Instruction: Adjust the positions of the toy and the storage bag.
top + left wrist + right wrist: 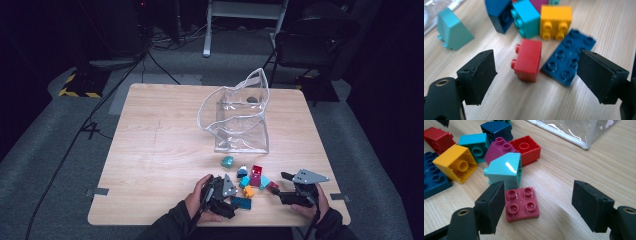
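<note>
left gripper (536,75): apart, empty | right gripper (537,205): apart | dark-red plate (522,203): corner hidden by pad

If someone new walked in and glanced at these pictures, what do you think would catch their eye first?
Probably the clear plastic bag standing open toward the far side of the wooden table, and the cluster of bright toy bricks near the front edge. The left gripper has its jaws apart around a red brick lying on its side beside a blue studded plate. The right gripper stands open over a flat dark-red four-stud brick.
</note>
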{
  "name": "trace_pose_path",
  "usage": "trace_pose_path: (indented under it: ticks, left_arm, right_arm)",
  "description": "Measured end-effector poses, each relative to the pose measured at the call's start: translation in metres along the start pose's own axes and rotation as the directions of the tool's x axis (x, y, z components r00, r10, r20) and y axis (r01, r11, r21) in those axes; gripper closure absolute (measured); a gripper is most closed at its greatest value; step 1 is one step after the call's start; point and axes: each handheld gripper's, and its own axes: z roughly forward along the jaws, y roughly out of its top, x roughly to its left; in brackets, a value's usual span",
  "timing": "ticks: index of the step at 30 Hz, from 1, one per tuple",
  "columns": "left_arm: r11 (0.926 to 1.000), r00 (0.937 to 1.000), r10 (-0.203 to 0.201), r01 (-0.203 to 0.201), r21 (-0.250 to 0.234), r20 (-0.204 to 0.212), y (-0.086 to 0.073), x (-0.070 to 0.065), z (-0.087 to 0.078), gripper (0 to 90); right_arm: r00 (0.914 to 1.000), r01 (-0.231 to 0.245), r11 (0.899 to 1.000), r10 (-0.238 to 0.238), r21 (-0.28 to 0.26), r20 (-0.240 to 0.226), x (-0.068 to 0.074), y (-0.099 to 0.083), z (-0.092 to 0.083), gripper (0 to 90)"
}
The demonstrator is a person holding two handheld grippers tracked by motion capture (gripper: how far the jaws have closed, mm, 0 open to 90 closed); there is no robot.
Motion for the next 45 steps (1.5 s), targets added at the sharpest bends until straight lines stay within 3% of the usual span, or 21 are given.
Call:
trace_pose_path:
  ticks: [5, 8, 14, 16, 18, 25, 31, 35, 37, 41, 42, 45]
  left_arm:
    - [0.9983, 0.999, 0.043, -0.043, 0.038, -0.005, 0.001, -0.011, 0.019, 15.7]
    - [0.9995, 0.9996, 0.026, -0.026, 0.018, -0.005, 0.003, -0.013, 0.023, 15.0]
    - [0.9994, 0.9992, 0.03, -0.03, 0.015, -0.025, 0.006, -0.011, 0.026, 13.5]
    - [0.9999, 0.9981, 0.017, -0.016, 0.003, -0.06, 0.01, -0.007, 0.031, 12.7]
    - [0.9998, 0.9981, 0.019, -0.019, 0.007, -0.059, 0.012, -0.004, 0.032, 12.8]
    - [0.999, 0.9979, -0.042, 0.042, 0.012, -0.05, 0.025, 0.032, 0.047, 13.3]
    - [0.9992, 0.9953, -0.038, 0.039, 0.007, -0.089, 0.029, 0.043, 0.05, 15.5]
    - [0.9997, 0.995, -0.019, 0.02, 0.016, -0.098, 0.028, 0.042, 0.045, 16.0]
    - [0.9999, 0.9967, -0.012, 0.013, 0.004, -0.081, 0.024, 0.042, 0.035, 15.9]
    - [0.9996, 0.9962, -0.008, 0.006, -0.027, -0.087, 0.008, 0.043, 0.002, 15.9]
    - [0.9996, 0.9962, -0.008, 0.006, -0.027, -0.087, 0.008, 0.043, 0.002, 15.9]
    - [0.9996, 0.9955, -0.006, 0.003, -0.028, -0.095, -0.015, 0.045, -0.026, 15.9]
  right_arm:
    - [0.9999, 0.01, 1.0, -0.01, 0.004, -0.002, 0.001, 0.0, 0.001, 27.4]
    - [1.0, 0.002, 1.0, -0.002, 0.002, -0.001, 0.001, 0.0, 0.001, 27.4]
    - [1.0, 0.007, 1.0, -0.007, 0.006, -0.002, 0.001, 0.0, 0.002, 27.4]
    - [1.0, 0.003, 1.0, -0.003, 0.005, 0.003, 0.0, 0.0, 0.002, 27.4]
    - [1.0, -0.004, 1.0, 0.004, 0.003, 0.005, -0.001, 0.0, 0.001, 27.4]
    - [0.9999, -0.01, 1.0, 0.01, 0.002, 0.009, -0.001, 0.0, 0.002, 27.5]
    - [0.9998, -0.017, 1.0, 0.017, -0.006, 0.002, -0.002, 0.0, 0.001, 28.1]
    - [0.9997, -0.023, 1.0, 0.023, -0.011, 0.004, -0.003, 0.0, 0.0, 27.7]
    - [0.9997, -0.023, 1.0, 0.023, -0.012, 0.006, -0.003, 0.0, 0.0, 27.6]
    - [0.9982, -0.035, 0.999, 0.037, -0.028, 0.047, -0.009, 0.002, -0.004, 28.0]
    - [0.9982, -0.035, 0.999, 0.037, -0.028, 0.047, -0.009, 0.002, -0.004, 28.0]
    - [0.9954, -0.036, 0.997, 0.042, -0.069, 0.086, -0.017, 0.013, -0.01, 29.5]
